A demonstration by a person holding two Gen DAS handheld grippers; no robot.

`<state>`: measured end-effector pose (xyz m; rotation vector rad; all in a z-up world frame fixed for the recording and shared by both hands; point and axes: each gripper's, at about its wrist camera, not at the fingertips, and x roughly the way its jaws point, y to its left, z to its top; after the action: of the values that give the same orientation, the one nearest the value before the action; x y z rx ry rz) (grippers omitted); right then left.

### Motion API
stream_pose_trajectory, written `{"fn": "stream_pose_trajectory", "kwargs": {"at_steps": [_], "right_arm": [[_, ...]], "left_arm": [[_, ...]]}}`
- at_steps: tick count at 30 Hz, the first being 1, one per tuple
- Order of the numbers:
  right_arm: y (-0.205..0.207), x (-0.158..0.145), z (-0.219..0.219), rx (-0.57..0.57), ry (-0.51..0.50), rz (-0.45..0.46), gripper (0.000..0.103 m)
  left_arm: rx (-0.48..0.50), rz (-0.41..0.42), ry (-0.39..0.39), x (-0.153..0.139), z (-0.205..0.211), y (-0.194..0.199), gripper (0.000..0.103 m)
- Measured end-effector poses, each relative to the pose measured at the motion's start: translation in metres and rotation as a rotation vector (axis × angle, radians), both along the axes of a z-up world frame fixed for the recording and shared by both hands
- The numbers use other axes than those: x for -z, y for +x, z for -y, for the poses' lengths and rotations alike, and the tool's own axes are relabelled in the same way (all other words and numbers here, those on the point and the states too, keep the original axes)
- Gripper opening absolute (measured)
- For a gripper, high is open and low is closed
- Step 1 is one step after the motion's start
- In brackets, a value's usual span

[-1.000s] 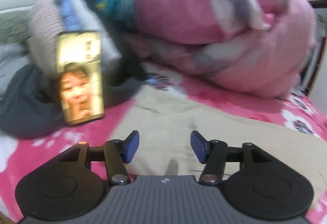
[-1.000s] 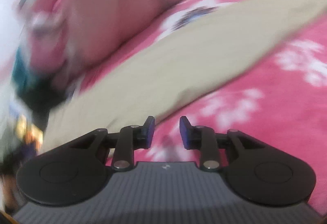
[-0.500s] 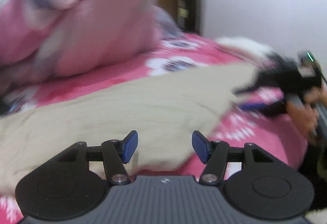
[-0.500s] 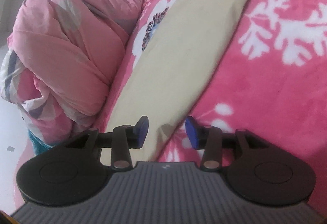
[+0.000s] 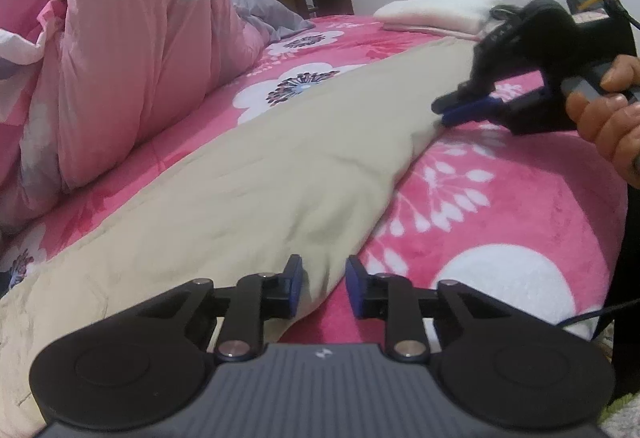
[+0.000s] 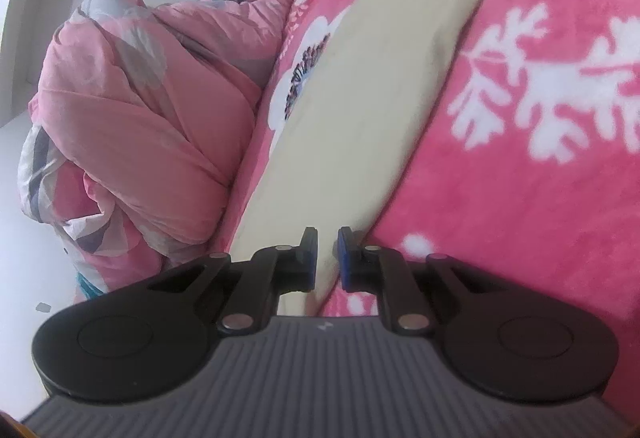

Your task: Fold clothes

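One long beige cloth garment (image 5: pixel 256 174) is laid flat across a bright pink fleece blanket w/ white flower print (image 5: pixel 500 206), running from the near edge by the left gripper (image 5: pixel 322 280) diagonally to the far right. Its near long edge is bordered by a wide stretch of bare blanket on the right side; on the other side only a narrow pink strip is left before one bunched pink quilt w/ grey and white patches (image 5: pixel 132 50). One folded white towel (image 5: pixel 436 12) is seen at the far end of the bed, well apart from the garment.

Two grippers are counted, each w/ two blue-padded fingers. The left gripper's jaws are closing, approx. a narrow gap left; the garment's near edge is bunched between them, but pad contact cannot be confirmed. In the left wrist view, the right gripper (image 5: pixel 460 110) is held by a hand (image 5: pixel 604 110) at the garment's far edge. Its jaws are closing too, almost together, w/ the beige hem (image 6: pixel 326 270) between the pads; whether it's pinched yet cannot be told.
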<state>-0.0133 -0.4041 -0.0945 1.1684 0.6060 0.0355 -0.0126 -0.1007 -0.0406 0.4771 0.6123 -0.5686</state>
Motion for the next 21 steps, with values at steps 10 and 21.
{"fn": "stream_pose_trajectory", "kwargs": {"at_steps": [10, 21], "right_arm": [[0.016, -0.001, -0.014, -0.038, 0.002, -0.070, 0.022], [0.014, -0.006, -0.017, 0.015, 0.019, -0.086, 0.024]], "left_arm": [[-0.031, -0.035, -0.045, 0.005, -0.003, 0.005, 0.025], [0.026, 0.012, -0.047, 0.009, -0.007, -0.004, 0.031]]}}
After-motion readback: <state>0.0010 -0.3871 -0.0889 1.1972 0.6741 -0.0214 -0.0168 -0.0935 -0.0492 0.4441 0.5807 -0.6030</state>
